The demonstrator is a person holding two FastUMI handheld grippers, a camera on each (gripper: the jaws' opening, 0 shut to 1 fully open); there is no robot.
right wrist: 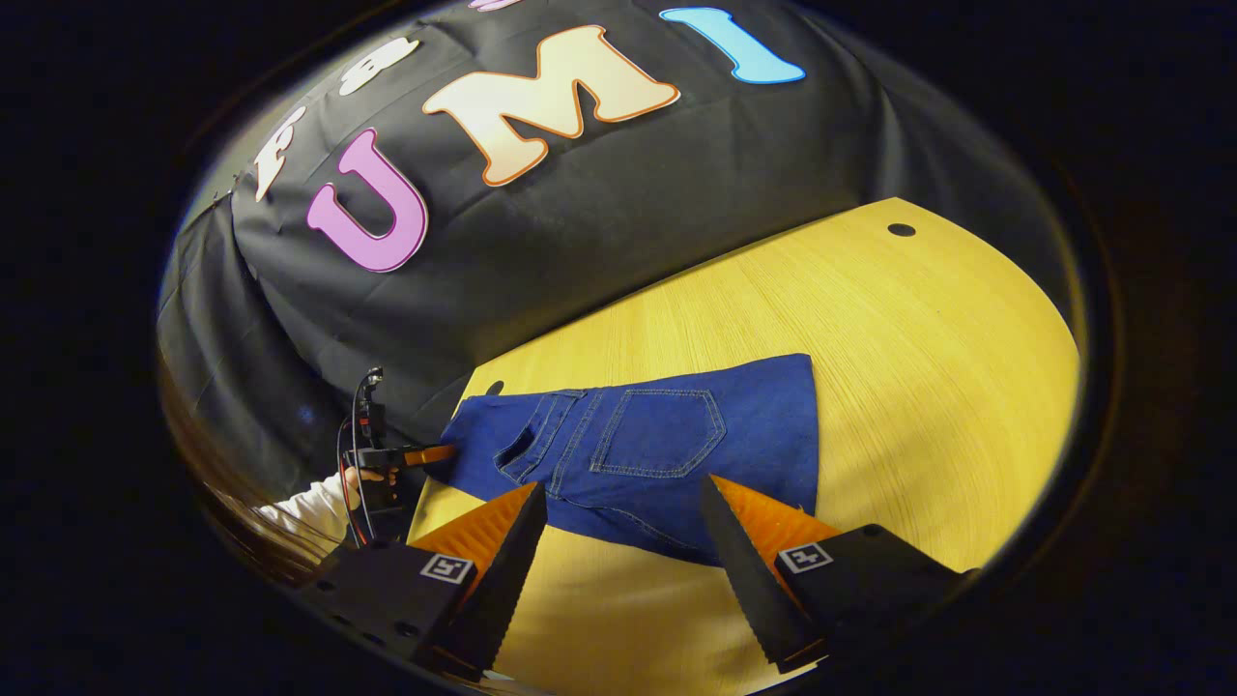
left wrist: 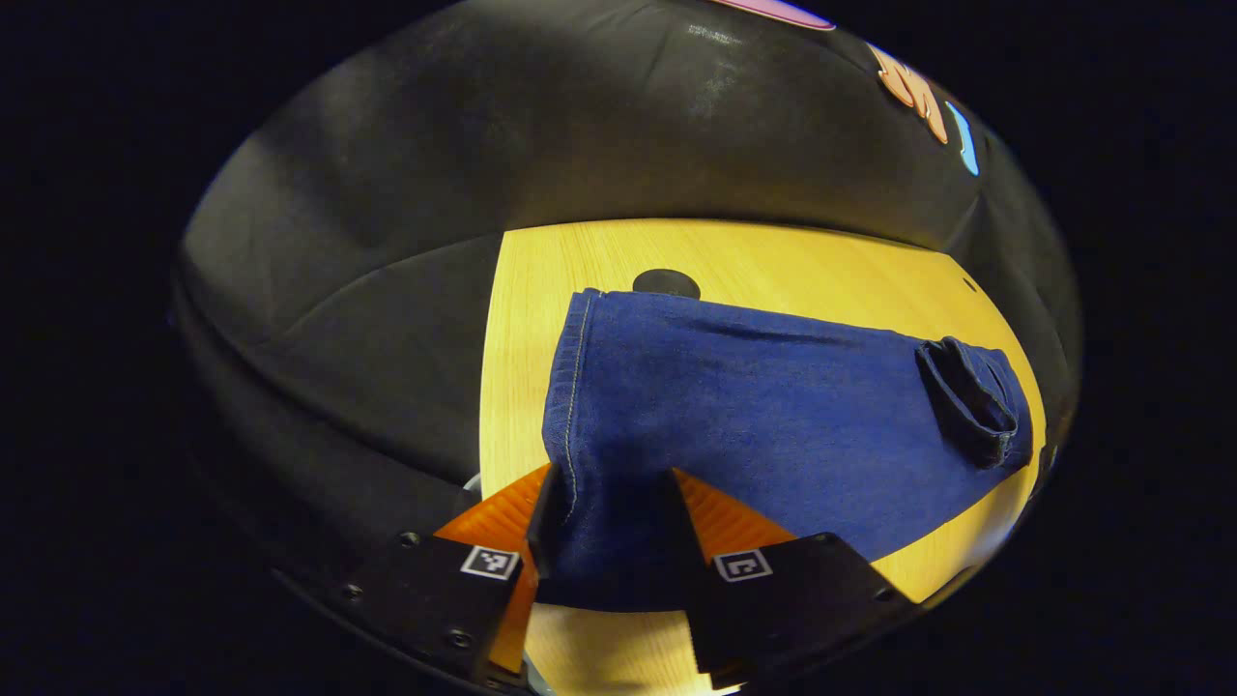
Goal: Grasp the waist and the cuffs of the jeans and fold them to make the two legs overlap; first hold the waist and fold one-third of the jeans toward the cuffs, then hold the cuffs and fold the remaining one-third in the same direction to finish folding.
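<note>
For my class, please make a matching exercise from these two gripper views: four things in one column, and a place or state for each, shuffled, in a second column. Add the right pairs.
Things:
1. jeans
2. table
3. left gripper
4. right gripper

Places or states:
A. open, fingers apart above the jeans' near edge
B. folded, lying flat
C. fingers either side of the denim's near corner
D. pale wood, round dark hole near the edge

Pairs: 1-B, 2-D, 3-C, 4-A

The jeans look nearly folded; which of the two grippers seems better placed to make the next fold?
Probably the left gripper: its open fingers already straddle the near edge of the jeans, ready to close. The right gripper hangs open over the table, with denim between its tips but not gripped.
</note>
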